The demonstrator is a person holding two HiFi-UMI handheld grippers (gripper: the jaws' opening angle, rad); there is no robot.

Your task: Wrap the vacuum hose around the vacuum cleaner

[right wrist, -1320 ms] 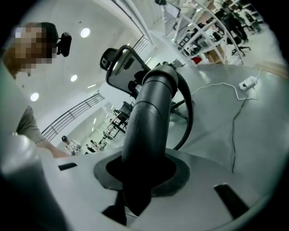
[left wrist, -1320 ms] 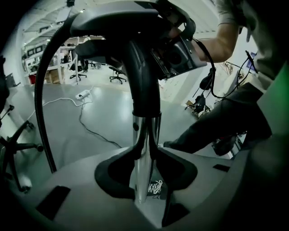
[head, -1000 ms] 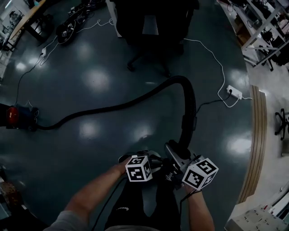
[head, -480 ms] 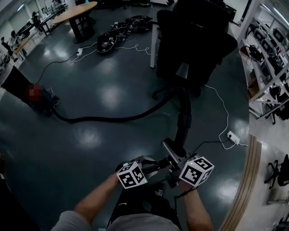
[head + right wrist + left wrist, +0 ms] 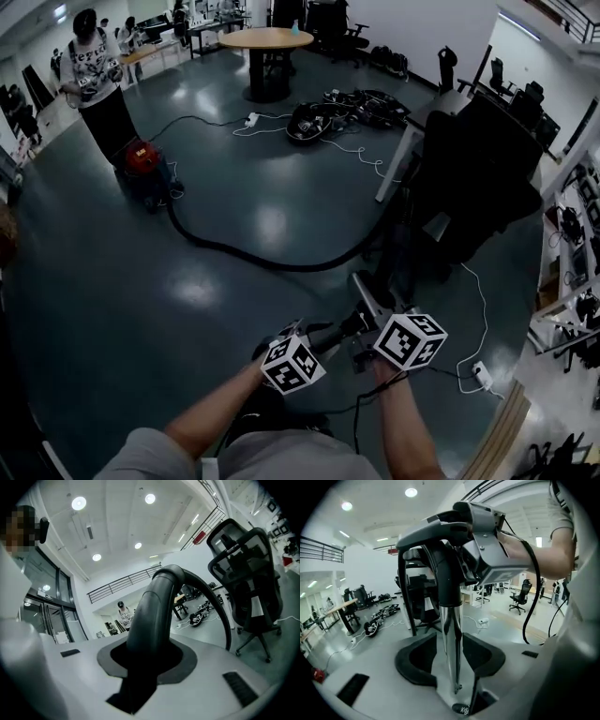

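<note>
Over dark floor [image 5: 187, 319]: left claw [image 5: 451, 660] clamps chrome wand tube [image 5: 450, 620]; right claw [image 5: 146, 660] clamps vacuum hose [image 5: 157, 604]; logo [image 5: 462, 709] illegible.

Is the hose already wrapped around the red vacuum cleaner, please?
No, the hose trails in a long curve across the floor, away from the red vacuum cleaner.

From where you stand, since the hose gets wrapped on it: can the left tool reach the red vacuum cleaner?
Probably not. The left tool is clamped on the metal wand, and the vacuum cleaner sits far across the floor, at the other end of the hose.
</note>
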